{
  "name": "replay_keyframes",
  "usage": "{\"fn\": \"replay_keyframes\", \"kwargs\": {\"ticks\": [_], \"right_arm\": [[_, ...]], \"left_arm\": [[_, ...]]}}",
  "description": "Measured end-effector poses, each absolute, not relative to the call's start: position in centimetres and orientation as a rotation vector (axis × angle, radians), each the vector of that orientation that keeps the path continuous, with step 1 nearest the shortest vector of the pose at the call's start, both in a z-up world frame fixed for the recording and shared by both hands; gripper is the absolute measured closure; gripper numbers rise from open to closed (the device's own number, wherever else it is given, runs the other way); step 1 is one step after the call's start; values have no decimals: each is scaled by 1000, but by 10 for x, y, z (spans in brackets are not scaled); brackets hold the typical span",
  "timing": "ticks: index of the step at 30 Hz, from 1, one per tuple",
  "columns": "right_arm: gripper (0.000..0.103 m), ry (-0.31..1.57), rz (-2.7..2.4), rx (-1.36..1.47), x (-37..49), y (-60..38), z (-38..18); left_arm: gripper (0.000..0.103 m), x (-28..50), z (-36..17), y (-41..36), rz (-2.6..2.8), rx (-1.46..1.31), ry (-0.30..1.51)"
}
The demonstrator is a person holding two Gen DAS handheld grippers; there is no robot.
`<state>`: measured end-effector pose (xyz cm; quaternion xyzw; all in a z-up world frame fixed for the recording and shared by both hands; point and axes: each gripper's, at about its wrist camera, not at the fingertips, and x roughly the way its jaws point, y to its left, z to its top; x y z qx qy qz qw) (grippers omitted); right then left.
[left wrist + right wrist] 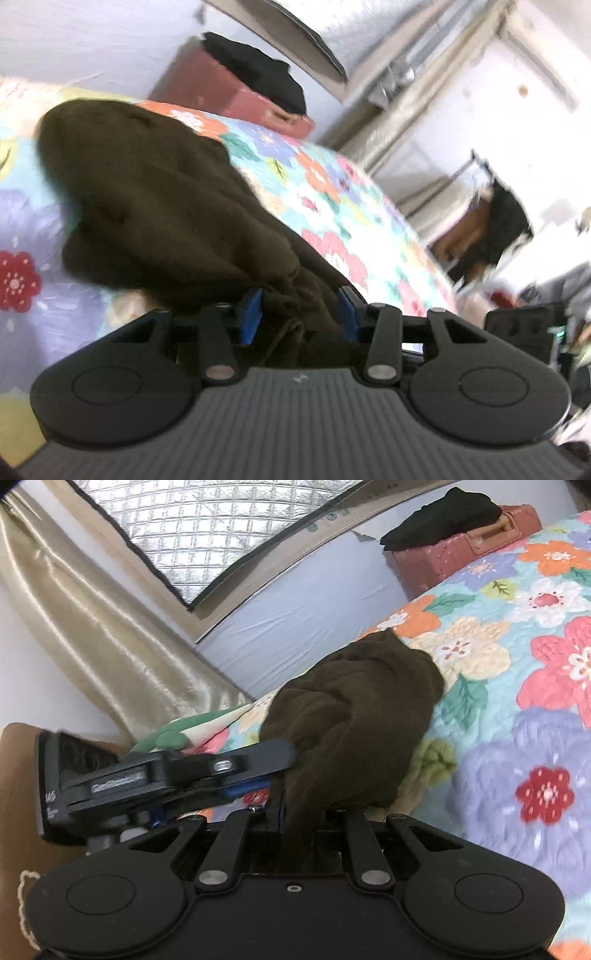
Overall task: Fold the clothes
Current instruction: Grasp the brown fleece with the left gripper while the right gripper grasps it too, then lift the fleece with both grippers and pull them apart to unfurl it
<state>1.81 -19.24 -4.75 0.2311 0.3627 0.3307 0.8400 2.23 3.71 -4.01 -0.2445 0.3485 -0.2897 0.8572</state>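
Note:
A dark brown garment [147,192] lies bunched on the flowered quilt [332,192], with one end drawn up toward me. In the left wrist view my left gripper [299,314] has its blue pads [251,314] on either side of a thick gather of this cloth, which fills the gap and is pressed. In the right wrist view the same brown garment [354,716] runs into my right gripper [286,812], whose jaws stand nearly together on a thin fold. The left gripper [284,768] comes in from the left there and bites the cloth just beside the right one.
The quilt [517,664] covers the bed. At the bed's far end a pink case [461,550] carries a folded black garment [443,513]. A beige curtain [92,627] and a foil-covered window [207,528] stand along the wall.

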Motion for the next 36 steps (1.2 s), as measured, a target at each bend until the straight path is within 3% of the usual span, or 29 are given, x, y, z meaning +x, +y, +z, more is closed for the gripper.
{"fn": "replay_keyframes", "kwargs": {"ticks": [25, 36], "right_arm": [[88, 723, 753, 485, -44, -253, 10], [89, 607, 769, 389, -45, -291, 89]], "left_arm": [[60, -18, 15, -20, -781, -453, 735], [54, -40, 96, -54, -798, -388, 558]]}}
